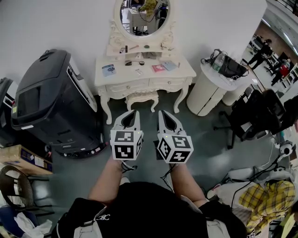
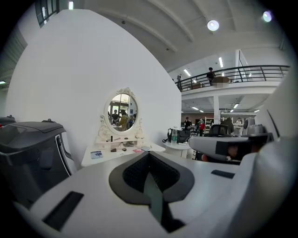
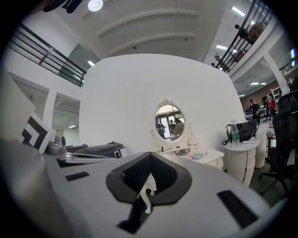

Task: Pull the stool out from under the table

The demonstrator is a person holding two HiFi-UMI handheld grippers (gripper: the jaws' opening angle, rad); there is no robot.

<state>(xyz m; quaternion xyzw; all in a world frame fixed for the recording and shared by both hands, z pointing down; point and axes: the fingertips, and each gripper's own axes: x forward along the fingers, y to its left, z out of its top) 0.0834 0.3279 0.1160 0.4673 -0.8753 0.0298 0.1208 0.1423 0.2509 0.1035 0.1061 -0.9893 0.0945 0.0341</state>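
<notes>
Cream-white carved stool [image 1: 142,96] sits tucked under the white ornate dressing table [image 1: 182,72], between its front legs and below the oval mirror [image 1: 144,14]. The left claw [image 1: 135,113] and right claw [image 1: 161,113] hang side by side over the grey floor [image 1: 205,135], tips pointing at the stool but apart from it. Each claw is pinched together, with nothing between its jaws.

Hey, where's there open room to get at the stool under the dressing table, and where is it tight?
Open: the bare floor before the stool, bordered by the black machine left and the round white stand right. Narrow gaps flank the stool between the dressing table legs. Crowded: the tabletop's small items, and the office chair side.
</notes>
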